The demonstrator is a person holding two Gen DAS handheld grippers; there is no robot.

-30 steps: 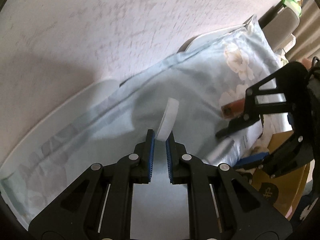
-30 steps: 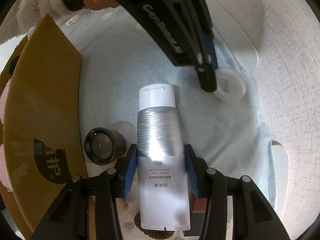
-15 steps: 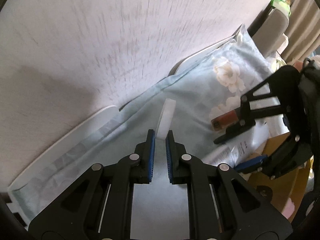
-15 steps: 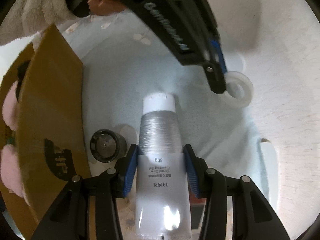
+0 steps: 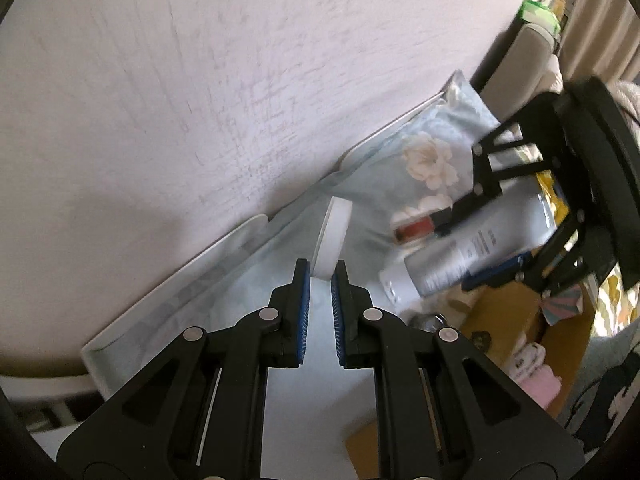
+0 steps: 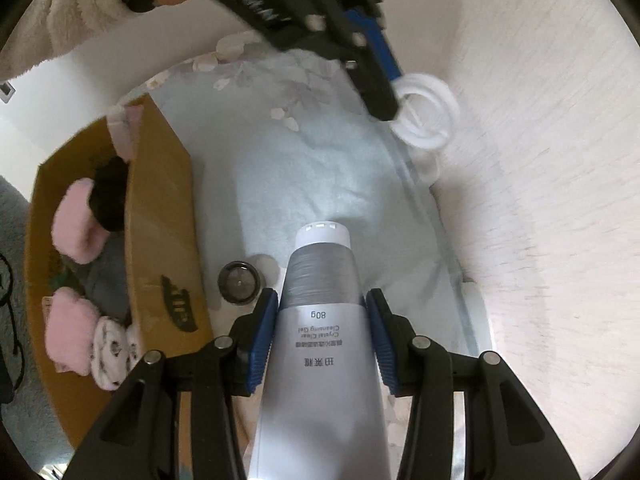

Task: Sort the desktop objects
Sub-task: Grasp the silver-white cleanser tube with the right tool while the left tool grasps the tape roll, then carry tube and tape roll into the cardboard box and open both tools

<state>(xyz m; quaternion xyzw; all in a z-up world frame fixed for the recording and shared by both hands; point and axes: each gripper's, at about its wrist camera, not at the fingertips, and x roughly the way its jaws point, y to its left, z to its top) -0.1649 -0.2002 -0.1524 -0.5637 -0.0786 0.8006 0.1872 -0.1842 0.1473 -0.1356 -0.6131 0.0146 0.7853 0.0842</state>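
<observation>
The left tool is clenched on a white tape roll, gripping its lower rim edge-on; the roll projects toward 12 o'clock, clear of the light blue floral cloth covering the table. The right tool is clamped across a silver tube of cleansing gel, at the junction of its grey upper section and white printed body, with the white cap toward 12 o'clock.

Handling, as a judgement: the tape roll appears light and rigid, with a smooth rim. A narrow pinch on the rim may allow pivoting; a grip across the full width is more secure. The tube appears soft-walled and moderately light. Excess pressure may deform it; the stiffer shoulder near the cap is the preferred hold.

A cardboard box holding pink and white socks lies at 9 o'clock of the tube. A small black-rimmed jar stands just beside the tube, near the box. A red bottle lies on the cloth.
</observation>
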